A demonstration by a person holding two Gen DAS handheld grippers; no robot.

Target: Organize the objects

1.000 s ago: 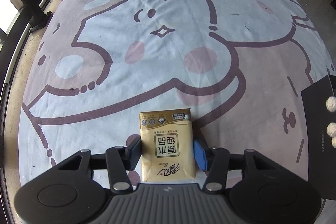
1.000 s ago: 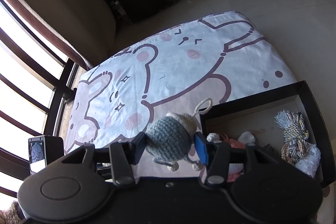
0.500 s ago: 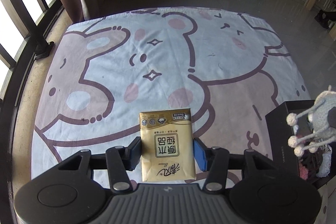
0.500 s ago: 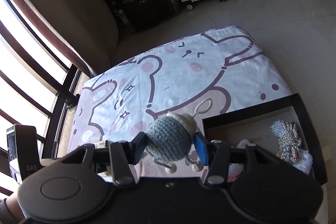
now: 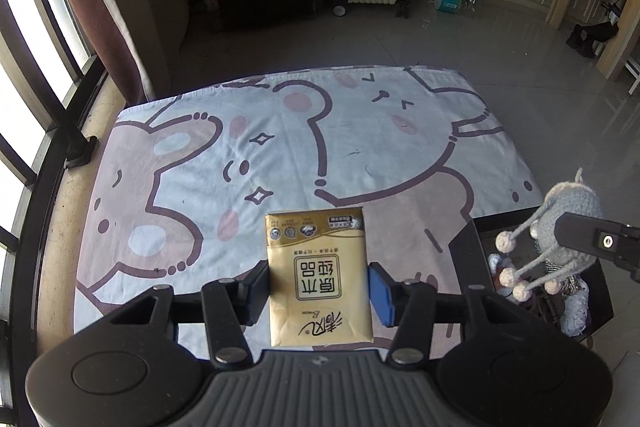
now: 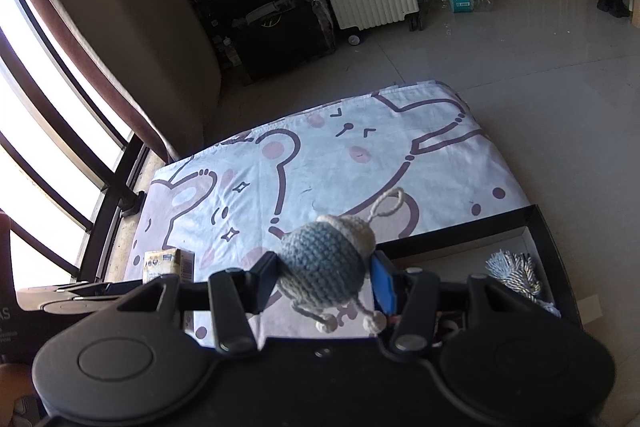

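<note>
The tissue pack (image 5: 318,275), clamped in the left tool (image 5: 318,285), has risen well above the blanket (image 5: 360,131). The right tool (image 6: 325,277), gripping the knitted toy (image 6: 326,267), has lifted too, with the box (image 6: 452,233) below it, so both likely drop there next.

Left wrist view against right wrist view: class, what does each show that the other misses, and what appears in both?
Only the left wrist view shows the printed front of the gold tissue pack clamped in the left gripper. Only the right shows the rope toy in the black box. Both show the crocheted toy held by the right gripper, and the cartoon sheet.
</note>
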